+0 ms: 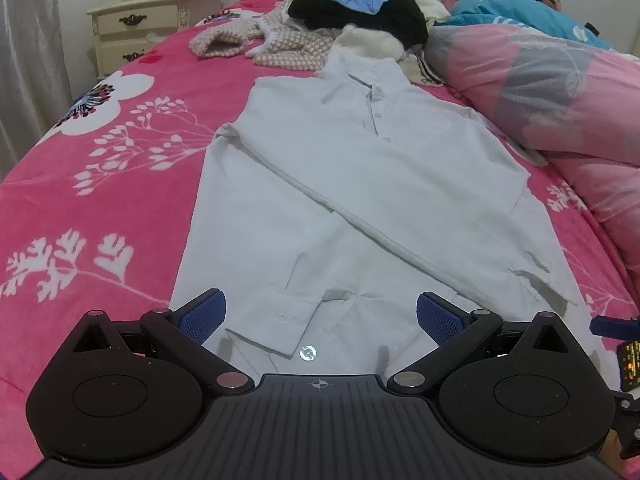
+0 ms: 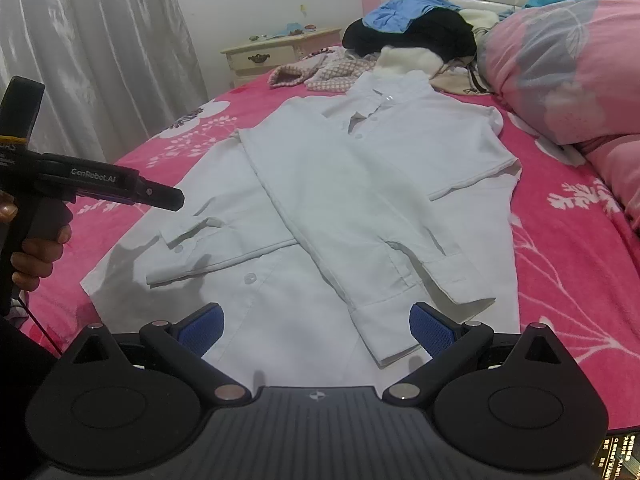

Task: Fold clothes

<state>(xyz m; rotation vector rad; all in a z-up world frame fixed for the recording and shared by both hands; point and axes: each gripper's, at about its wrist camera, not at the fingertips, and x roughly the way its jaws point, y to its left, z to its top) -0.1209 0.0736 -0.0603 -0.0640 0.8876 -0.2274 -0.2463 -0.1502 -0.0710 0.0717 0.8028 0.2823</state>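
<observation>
Left wrist view: the white shirt lies flat on the pink bed, collar toward the clothes pile, both sleeves crossed over the chest.
Left tongs: spread wide, empty, hovering over the shirt's hem.
Right wrist view: the shirt spans the bed, one cuff nearest the camera.
Right tongs: spread wide, gripping nothing, above the hem beside that cuff.
Step in hand: likely folding the hem up toward the collar.
Doing it well: pinch both hem corners evenly, lift together, keep the sleeves tucked inside.
</observation>
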